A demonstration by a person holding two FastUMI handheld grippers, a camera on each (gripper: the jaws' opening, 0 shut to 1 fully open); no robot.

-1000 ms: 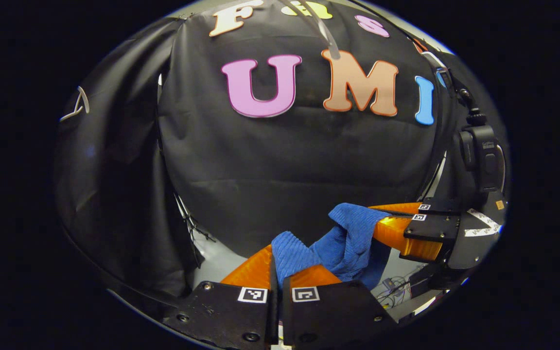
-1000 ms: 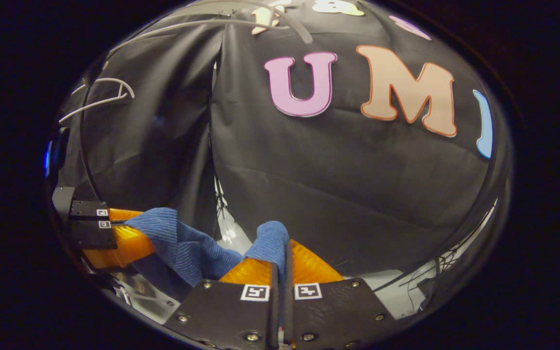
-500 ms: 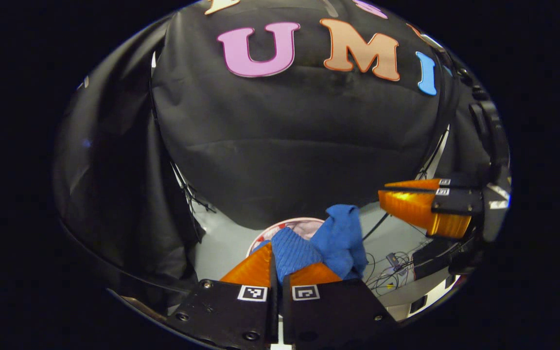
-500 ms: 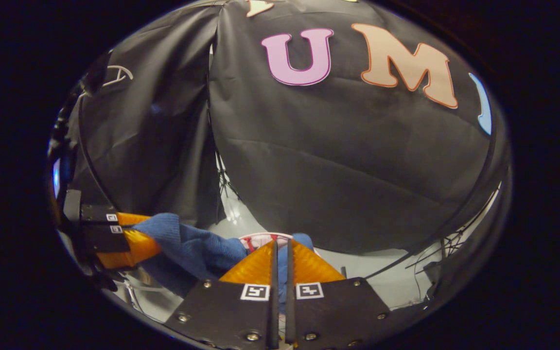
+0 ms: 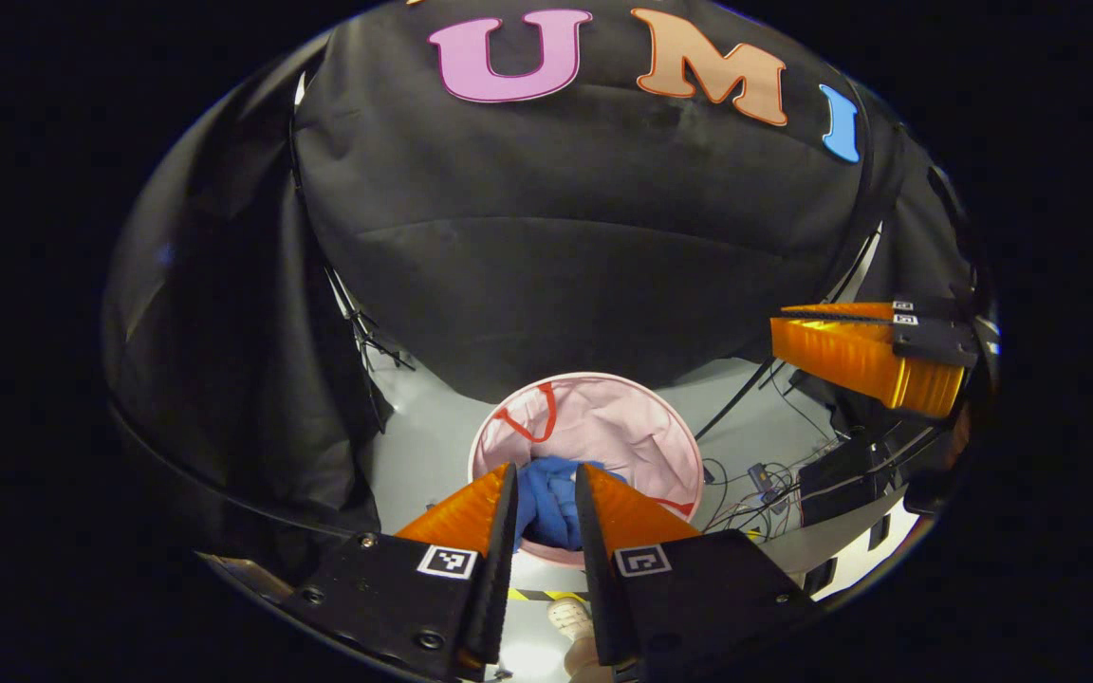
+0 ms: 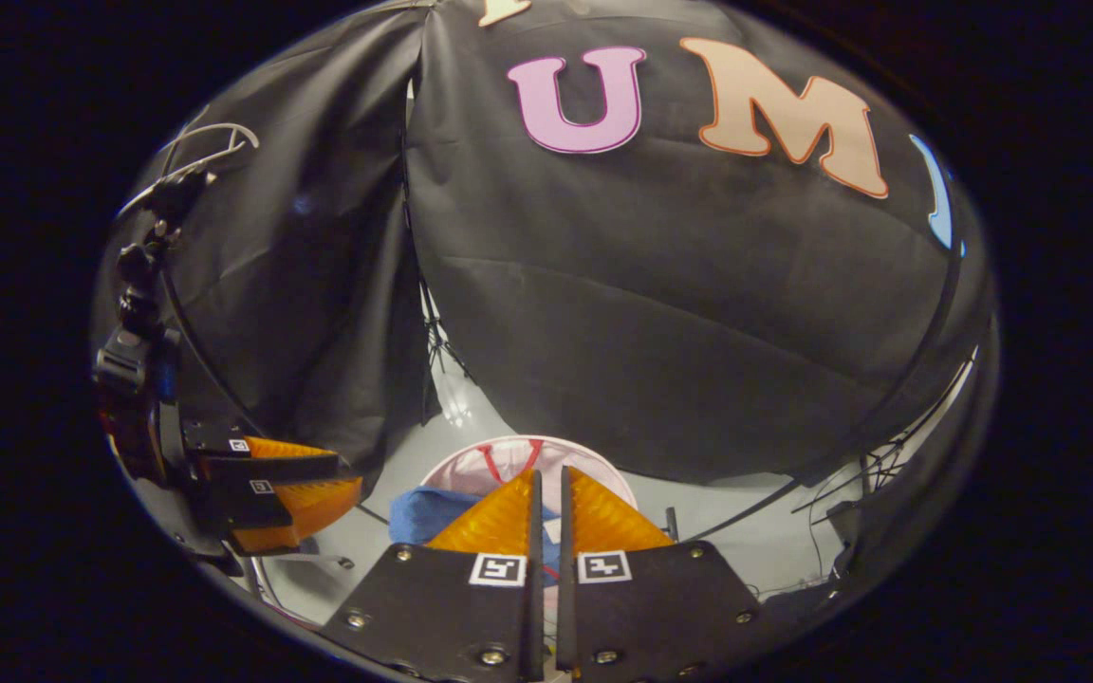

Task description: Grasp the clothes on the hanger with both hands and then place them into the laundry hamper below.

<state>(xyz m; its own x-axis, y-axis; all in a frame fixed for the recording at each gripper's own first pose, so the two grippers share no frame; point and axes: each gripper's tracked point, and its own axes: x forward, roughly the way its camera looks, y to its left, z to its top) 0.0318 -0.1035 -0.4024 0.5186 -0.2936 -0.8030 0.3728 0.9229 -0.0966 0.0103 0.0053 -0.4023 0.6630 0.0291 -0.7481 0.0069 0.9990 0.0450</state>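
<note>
Grey floor (image 5: 423, 446) (black-draped booth)

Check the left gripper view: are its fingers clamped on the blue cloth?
No, the left gripper has its fingers spread, and the blue cloth seen through the gap lies below in the pink hamper.

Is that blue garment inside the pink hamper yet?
Mostly in: the blue garment lies bunched inside the pink hamper; the right gripper view shows part draped over its rim.
</note>
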